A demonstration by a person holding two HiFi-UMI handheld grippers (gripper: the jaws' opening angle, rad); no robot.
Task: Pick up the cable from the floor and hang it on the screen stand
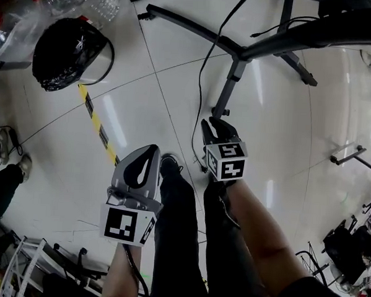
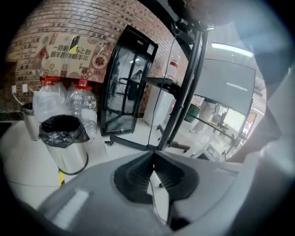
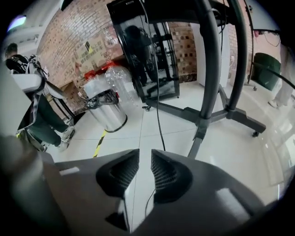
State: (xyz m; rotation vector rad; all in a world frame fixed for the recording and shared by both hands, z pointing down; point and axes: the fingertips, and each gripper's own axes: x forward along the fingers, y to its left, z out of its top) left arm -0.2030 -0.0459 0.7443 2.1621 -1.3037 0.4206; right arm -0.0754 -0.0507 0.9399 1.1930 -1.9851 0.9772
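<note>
The black cable (image 1: 201,83) drops from the top of the screen stand (image 1: 240,52) to the floor tiles beside one stand leg. My right gripper (image 1: 213,124) hovers over the cable's lower end. In the right gripper view its jaws (image 3: 145,152) stand open with a clear gap. The cable (image 3: 158,106) runs down past the right fingertip and no pad presses on it. My left gripper (image 1: 153,148) is held to the left, apart from the cable. Its jaws (image 2: 153,154) are shut tip to tip, with the cable (image 2: 171,60) and stand post (image 2: 184,92) beyond them.
A steel bin with a black bag (image 1: 66,51) stands at the left, with large water bottles (image 1: 88,0) behind it. Yellow-black tape (image 1: 97,124) crosses the floor. The person's legs (image 1: 175,225) are between the grippers. A black glass-door cabinet (image 3: 147,50) stands against the brick wall.
</note>
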